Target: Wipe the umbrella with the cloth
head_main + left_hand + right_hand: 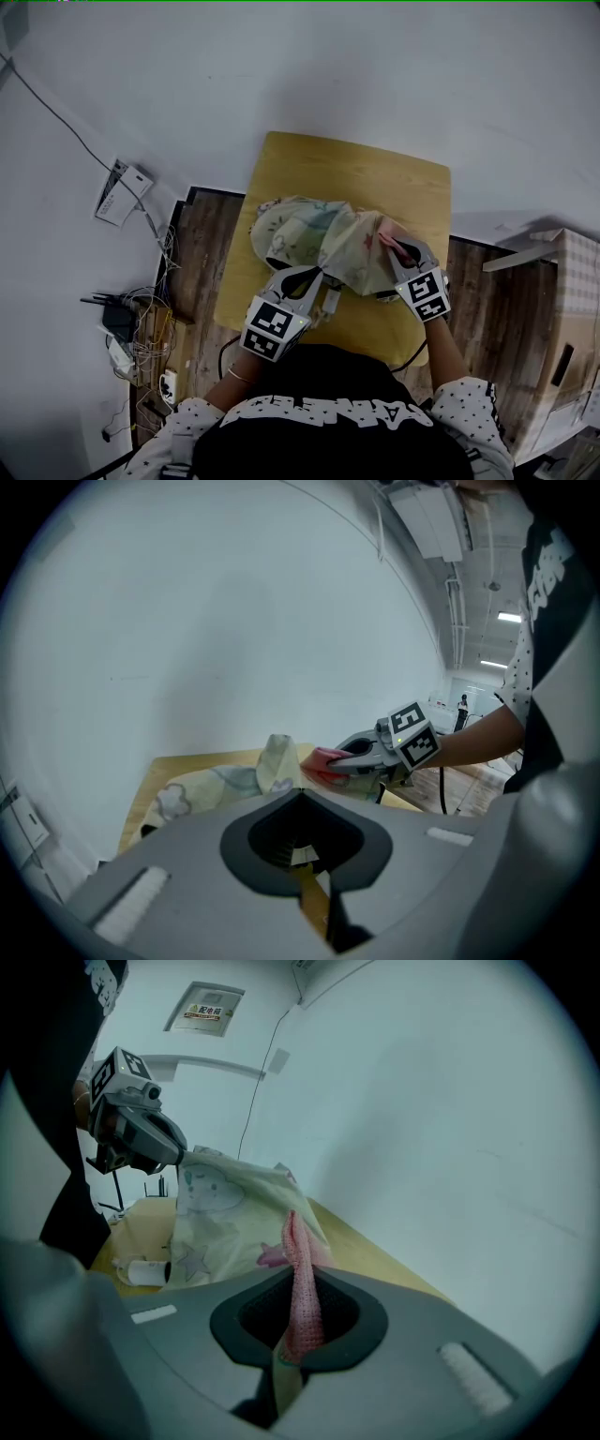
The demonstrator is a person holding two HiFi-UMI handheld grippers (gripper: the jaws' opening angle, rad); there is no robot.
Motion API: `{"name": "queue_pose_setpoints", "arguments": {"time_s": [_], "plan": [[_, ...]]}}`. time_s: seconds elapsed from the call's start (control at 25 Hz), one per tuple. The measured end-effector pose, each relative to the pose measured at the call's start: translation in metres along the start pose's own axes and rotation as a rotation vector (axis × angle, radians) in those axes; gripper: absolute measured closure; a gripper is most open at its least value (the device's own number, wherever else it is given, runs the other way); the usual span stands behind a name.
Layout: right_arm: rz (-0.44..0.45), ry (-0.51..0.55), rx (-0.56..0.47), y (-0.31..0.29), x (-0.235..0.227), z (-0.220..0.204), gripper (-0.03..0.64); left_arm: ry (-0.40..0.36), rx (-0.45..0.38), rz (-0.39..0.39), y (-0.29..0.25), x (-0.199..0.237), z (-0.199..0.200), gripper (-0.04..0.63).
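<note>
Your right gripper [395,244] clamps the cloth [302,1279]; your left gripper [312,273] pinches the umbrella [309,234] edge. If that thin left hold slips, the canopy will likely bunch under wiping.

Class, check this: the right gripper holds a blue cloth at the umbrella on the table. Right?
No. The cloth is pink, not blue, as the right gripper view shows. The right gripper holds it at the umbrella on the table.

On table [356,169], umbrella [319,239] (cloth [387,241] at right)
</note>
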State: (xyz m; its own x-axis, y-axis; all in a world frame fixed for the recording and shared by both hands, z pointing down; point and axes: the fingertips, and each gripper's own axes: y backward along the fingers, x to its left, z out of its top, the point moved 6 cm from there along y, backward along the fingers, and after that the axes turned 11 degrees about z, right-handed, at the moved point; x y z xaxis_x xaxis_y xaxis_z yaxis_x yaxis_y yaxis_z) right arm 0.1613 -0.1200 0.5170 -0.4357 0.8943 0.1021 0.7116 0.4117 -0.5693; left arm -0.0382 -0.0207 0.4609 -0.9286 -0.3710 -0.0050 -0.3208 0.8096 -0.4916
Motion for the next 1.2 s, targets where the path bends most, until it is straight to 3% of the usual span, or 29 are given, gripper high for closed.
{"name": "queue_pose_setpoints", "arguments": {"time_s": [0.56,1.2], "plan": [[0.061,-0.06,0.012,0.011,0.041,-0.023,0.584,-0.023,0.002,-0.033,-0.001,0.008,-0.001,0.594],[0.078,-0.113,0.042,0.024,0.078,-0.038,0.584,-0.064,-0.005,-0.127,-0.006,-0.003,0.005,0.594]]}}
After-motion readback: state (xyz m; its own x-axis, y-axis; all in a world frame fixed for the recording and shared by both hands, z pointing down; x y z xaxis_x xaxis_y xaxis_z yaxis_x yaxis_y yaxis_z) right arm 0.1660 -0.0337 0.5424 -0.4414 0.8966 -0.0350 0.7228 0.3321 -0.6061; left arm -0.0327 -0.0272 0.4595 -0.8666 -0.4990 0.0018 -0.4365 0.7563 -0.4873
